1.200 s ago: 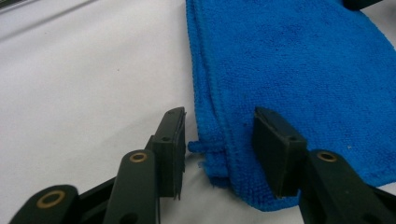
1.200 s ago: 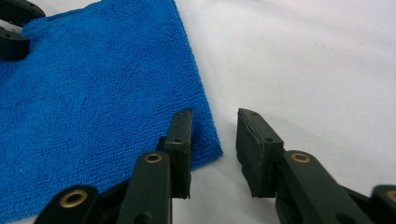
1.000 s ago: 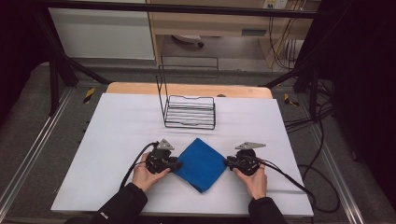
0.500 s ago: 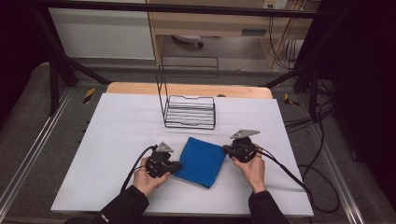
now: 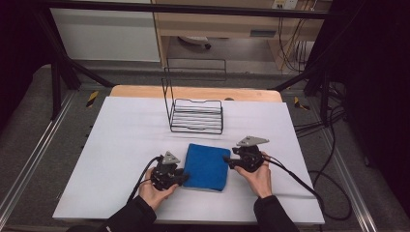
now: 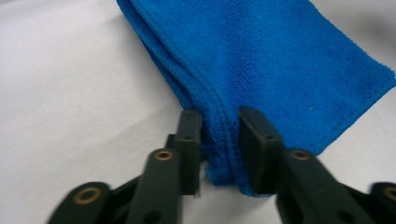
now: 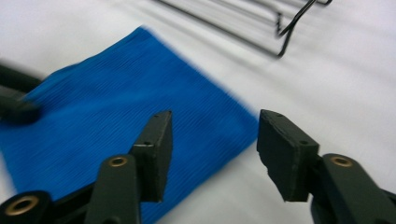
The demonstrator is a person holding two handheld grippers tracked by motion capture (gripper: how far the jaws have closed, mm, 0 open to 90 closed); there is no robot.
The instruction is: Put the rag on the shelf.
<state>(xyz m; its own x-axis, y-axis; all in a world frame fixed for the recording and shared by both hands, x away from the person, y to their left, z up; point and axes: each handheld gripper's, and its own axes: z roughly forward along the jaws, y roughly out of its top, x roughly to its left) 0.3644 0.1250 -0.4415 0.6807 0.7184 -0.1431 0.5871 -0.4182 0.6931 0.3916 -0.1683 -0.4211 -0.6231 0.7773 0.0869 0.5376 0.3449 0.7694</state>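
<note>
Folded blue cloth (image 5: 207, 166) at lower centre of the white surface (image 5: 121, 140), now squared up. Left hand-held gripper (image 6: 219, 140) pinches its corner; right hand-held gripper (image 7: 212, 154), jaws spread, has let go, suggesting repositioning.

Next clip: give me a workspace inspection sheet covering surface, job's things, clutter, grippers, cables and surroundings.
Surface: white table with a wooden strip along its far edge.
Job's things: folded blue cloth lying flat near the person; black wire rack behind it, nothing in it.
Clutter: nothing seen.
Grippers: left gripper closed on the cloth's folded edge; right gripper open, jaws apart over the cloth's corner, gripping nothing.
Cables: one trails from each gripper; the right cable runs off the table's right side.
Surroundings: dark metal frame, grey floor, more cables on the floor at right.
</note>
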